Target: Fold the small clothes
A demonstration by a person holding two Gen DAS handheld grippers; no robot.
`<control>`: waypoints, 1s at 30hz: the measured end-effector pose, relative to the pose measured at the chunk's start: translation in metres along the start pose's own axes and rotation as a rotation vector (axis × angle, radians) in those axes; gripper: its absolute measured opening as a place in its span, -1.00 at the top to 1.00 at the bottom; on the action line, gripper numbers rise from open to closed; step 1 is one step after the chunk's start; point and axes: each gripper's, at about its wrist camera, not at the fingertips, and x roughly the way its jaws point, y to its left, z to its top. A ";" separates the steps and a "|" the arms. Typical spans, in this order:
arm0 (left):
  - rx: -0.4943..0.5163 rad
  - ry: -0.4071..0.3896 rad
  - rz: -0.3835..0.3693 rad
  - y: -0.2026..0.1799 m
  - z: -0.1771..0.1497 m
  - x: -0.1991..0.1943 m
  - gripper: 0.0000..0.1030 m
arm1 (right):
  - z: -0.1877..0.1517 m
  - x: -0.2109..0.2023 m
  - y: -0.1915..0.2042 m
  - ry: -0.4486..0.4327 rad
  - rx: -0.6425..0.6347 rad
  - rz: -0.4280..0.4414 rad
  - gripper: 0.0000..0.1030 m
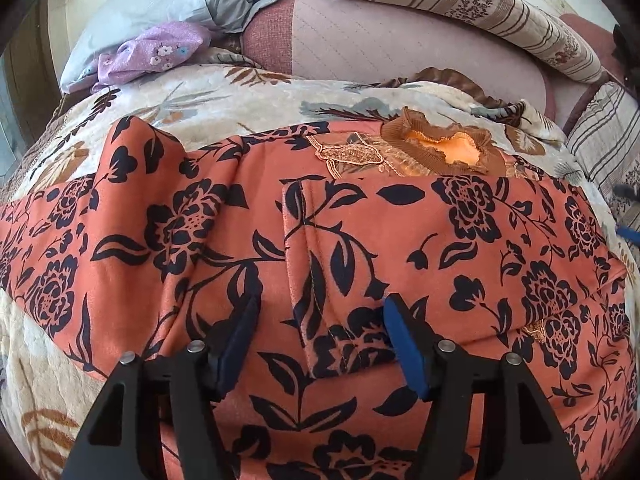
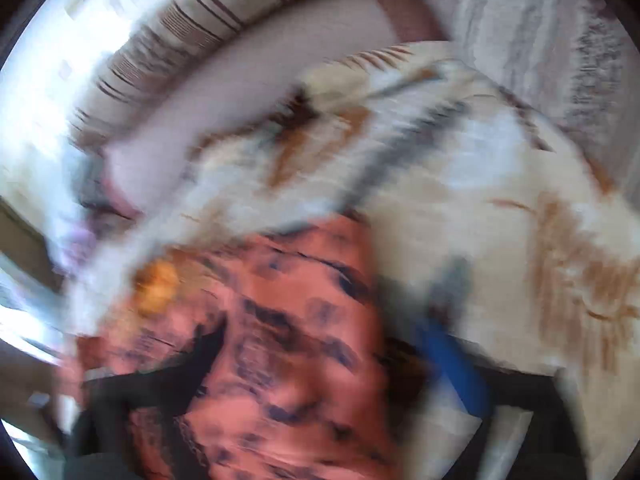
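An orange garment with black flowers [image 1: 360, 240] lies spread on the bed, with a brown ribbed collar [image 1: 440, 148] at its far edge and a sleeve folded in at the left. My left gripper [image 1: 320, 320] is open just above its near middle, fingers [image 1: 404, 340] wide apart and holding nothing. The right wrist view is heavily blurred by motion. It shows the same garment [image 2: 280, 340] between my right gripper [image 2: 320, 360] fingers, with a blue pad [image 2: 452, 364] on the right. The jaws seem wide apart.
A cream blanket with a leaf print [image 1: 224, 96] covers the bed. A purple flowered garment [image 1: 156, 52] and grey cloth [image 1: 240, 4] lie at the far left. A striped bolster [image 1: 480, 8] and a pink headboard cushion [image 1: 400, 48] run along the back.
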 end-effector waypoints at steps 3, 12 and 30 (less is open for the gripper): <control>0.001 0.000 -0.003 0.001 0.000 0.000 -0.31 | 0.011 0.031 -0.002 0.064 -0.009 -0.055 -0.90; 0.015 0.000 -0.008 0.001 -0.001 0.000 -0.37 | 0.015 0.061 -0.013 0.178 -0.058 -0.196 0.74; 0.017 -0.003 -0.007 0.001 -0.002 0.000 -0.39 | -0.049 -0.014 0.002 0.157 -0.174 -0.286 0.25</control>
